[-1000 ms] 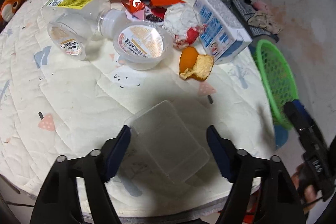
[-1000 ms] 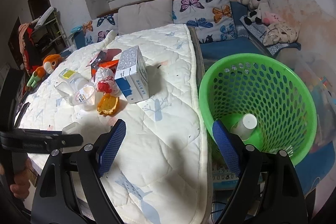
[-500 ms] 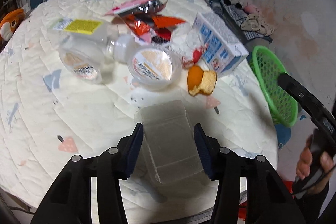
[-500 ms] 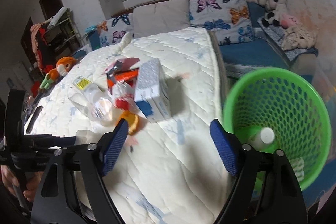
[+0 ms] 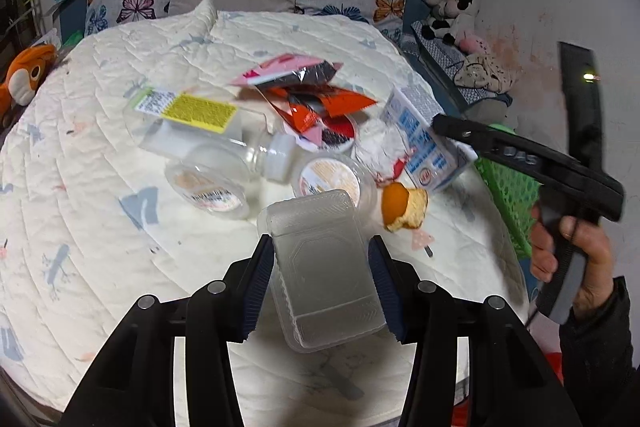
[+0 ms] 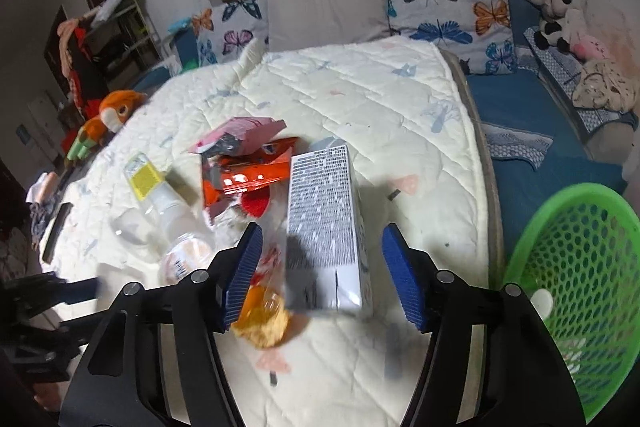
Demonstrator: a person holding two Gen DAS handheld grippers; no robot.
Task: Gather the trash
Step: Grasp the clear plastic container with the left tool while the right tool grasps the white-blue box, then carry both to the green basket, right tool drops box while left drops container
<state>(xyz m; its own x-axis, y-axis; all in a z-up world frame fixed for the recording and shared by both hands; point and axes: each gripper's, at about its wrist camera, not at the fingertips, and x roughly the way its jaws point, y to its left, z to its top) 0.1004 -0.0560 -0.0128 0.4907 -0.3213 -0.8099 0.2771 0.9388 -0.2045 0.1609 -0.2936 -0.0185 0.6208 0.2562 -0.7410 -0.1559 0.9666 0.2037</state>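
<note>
The bed (image 6: pixel 400 115), under a cream quilted cover, fills most of both views, with butterfly pillows (image 6: pixel 448 11) along its head at 12 o'clock. A green mesh basket (image 6: pixel 580 291) stands off the bed's edge at 4 o'clock in the right wrist view, a white cup (image 6: pixel 540 301) lying inside it.

The trash sits bunched near the middle of the bed. A blue-and-white carton (image 6: pixel 326 223) lies on its side, its near end between the blue pads of the right tongs (image 6: pixel 322 277); the pads stand clear of it on both sides, so these tongs are released, though their jaws have just been narrowing. At 10 o'clock from the carton lie crumpled orange and pink wrappers (image 5: pixel 308 95). Beyond them a clear bottle (image 5: pixel 192 123) with a yellow label lies on its side, and two small lidded cups (image 5: pixel 336 179) rest just beside its neck. A piece of orange-topped cake (image 5: pixel 402 207) lies near the carton's near corner.

The left tongs (image 5: pixel 320 287) are clenched on a clear plastic box (image 5: pixel 324 267), both pads pressed against its long sides, the box raised off the cover. A hand (image 5: pixel 572 251) grips the right tool's handle at 3 o'clock.
</note>
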